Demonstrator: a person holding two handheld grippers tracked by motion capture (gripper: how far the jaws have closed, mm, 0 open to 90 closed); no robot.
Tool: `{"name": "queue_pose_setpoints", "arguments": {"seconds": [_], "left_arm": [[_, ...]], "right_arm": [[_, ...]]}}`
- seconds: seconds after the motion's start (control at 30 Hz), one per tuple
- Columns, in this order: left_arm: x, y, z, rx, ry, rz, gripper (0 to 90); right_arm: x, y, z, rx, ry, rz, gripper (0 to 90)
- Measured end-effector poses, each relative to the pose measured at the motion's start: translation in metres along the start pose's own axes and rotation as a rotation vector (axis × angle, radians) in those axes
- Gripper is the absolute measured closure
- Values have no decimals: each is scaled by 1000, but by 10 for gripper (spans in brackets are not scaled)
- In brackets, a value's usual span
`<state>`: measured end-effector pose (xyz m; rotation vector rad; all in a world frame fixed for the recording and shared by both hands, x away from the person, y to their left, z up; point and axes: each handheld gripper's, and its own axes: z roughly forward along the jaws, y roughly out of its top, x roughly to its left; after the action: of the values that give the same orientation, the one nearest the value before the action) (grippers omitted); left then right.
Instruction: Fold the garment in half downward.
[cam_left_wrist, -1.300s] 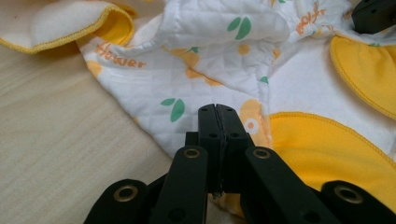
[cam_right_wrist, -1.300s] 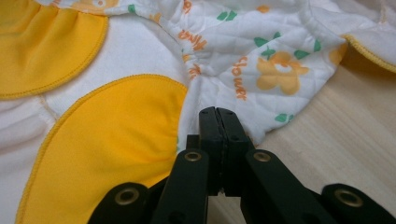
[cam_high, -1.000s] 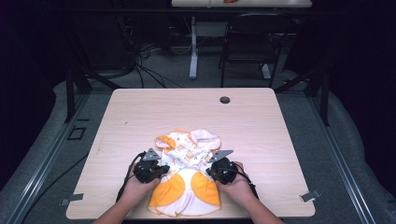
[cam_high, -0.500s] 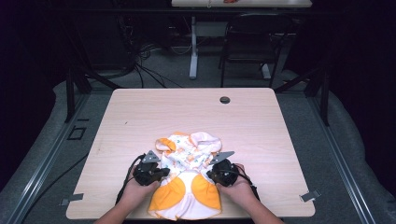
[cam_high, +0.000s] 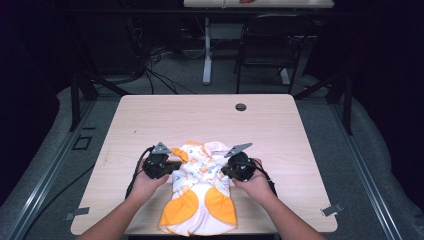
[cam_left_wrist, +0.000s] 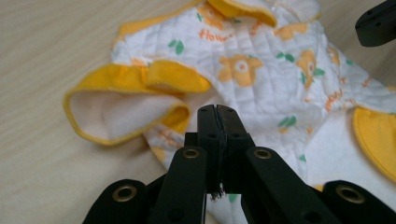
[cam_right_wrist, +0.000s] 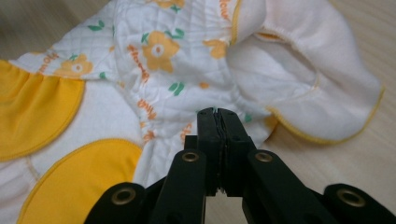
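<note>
The left hand-held gripper (cam_high: 172, 165) sits at the garment's (cam_high: 200, 192) left edge, jaws pressed together; in the left gripper view (cam_left_wrist: 218, 112) they meet just over the quilted cloth beside a yellow-trimmed sleeve (cam_left_wrist: 126, 105), and whether any fabric is pinched between them cannot be told. The garment, white with orange flowers and yellow panels, lies on the counter (cam_high: 150, 120) near its front edge, between the two hands, its yellow-panelled lower part reaching the front rim. Compared with a second ago it lies much as it did, its top end perhaps a little nearer the person; both hands have stayed at its sides. The right hand-held gripper (cam_high: 226, 169) touches the garment's right edge, jaws also closed; the right gripper view (cam_right_wrist: 218, 112) shows them shut at the border of the printed cloth, next to a white fleecy sleeve opening (cam_right_wrist: 299, 79), and again a grip on fabric cannot be made out. A small dark round fitting (cam_high: 241, 107) sits in the counter's far part, well apart from the garment.
</note>
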<state>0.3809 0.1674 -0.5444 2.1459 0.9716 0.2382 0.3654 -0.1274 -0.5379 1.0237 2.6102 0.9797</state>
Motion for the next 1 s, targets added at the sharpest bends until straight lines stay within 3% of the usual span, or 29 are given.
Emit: {"name": "queue_pose_setpoints", "arguments": {"seconds": [0.4, 0.67, 0.83, 1.0], "left_arm": [[27, 32, 12, -5, 3, -31, 895], [40, 48, 28, -7, 46, -51, 888], [45, 51, 42, 10, 62, -47, 830], [47, 47, 54, 23, 96, -52, 694]], "right_arm": [[-29, 33, 13, 16, -41, 8, 882], [-43, 58, 27, 0, -72, 16, 852], [-49, 67, 39, -6, -99, 35, 792], [-57, 67, 52, 3, -138, 74, 719]]}}
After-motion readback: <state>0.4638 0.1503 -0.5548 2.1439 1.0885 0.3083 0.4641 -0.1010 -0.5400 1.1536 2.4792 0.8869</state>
